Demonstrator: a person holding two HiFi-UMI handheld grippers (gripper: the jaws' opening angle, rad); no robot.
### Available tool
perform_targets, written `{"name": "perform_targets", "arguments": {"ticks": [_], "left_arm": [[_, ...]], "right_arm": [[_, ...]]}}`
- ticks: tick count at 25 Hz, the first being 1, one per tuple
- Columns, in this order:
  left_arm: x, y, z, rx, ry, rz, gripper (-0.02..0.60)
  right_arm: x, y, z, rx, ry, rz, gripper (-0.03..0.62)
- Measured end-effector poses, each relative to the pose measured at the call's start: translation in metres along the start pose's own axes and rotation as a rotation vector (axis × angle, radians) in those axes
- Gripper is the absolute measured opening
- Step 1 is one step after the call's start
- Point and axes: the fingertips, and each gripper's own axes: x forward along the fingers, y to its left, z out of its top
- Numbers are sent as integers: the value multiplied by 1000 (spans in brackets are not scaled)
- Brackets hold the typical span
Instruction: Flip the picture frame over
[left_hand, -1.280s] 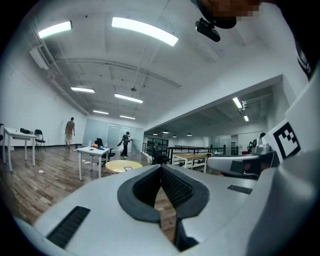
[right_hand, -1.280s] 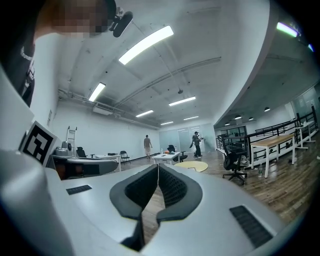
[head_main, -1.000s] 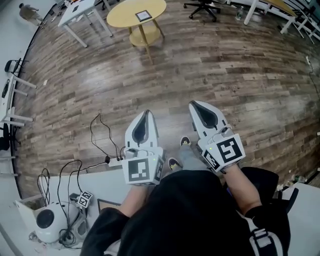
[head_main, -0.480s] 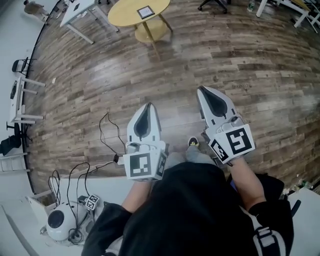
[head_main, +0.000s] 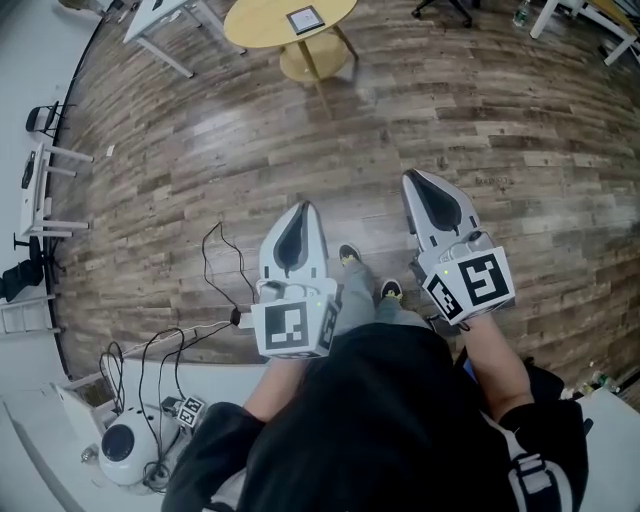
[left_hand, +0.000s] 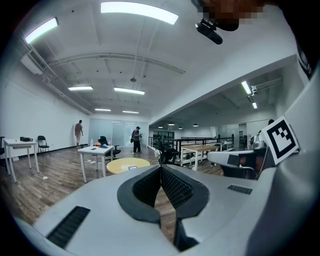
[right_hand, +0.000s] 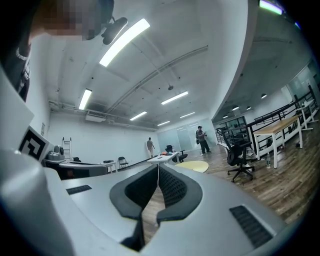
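The picture frame (head_main: 305, 19) lies flat on a round yellow table (head_main: 262, 24) far ahead at the top of the head view. In the left gripper view the frame (left_hand: 132, 168) shows small on that table (left_hand: 125, 163). My left gripper (head_main: 303, 207) and right gripper (head_main: 410, 176) are held side by side over the wood floor, well short of the table. Both point forward, shut, with nothing between the pads. The left gripper's tips (left_hand: 161, 167) meet, and so do the right gripper's tips (right_hand: 158, 166). The yellow table (right_hand: 197, 165) shows beyond the right jaws.
A white table (head_main: 165, 12) stands left of the round one, an office chair (head_main: 445, 8) to its right. Cables (head_main: 215, 270) trail over the floor from a white desk (head_main: 60, 420) at my lower left. Two people (left_hand: 78, 132) (left_hand: 136, 138) stand far off.
The person has walked forward over the wood floor, carrying both grippers along. The white desk and cables have slid back and down the head view. Both grippers stay shut.
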Motion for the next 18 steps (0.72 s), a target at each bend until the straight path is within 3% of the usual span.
{"name": "perform_targets", "arguments": {"ticks": [6,14,18], "left_arm": [[46,42,11,-3,-45,-48,21],[87,121,22,-47,-46,-16,21],[103,153,24,-72,-85,-19,21]], "right_arm": [[65,1,6,-39,7,4,20],[154,18,13,-87,18,17,20],[186,35,7,-108,41,36,20]]}}
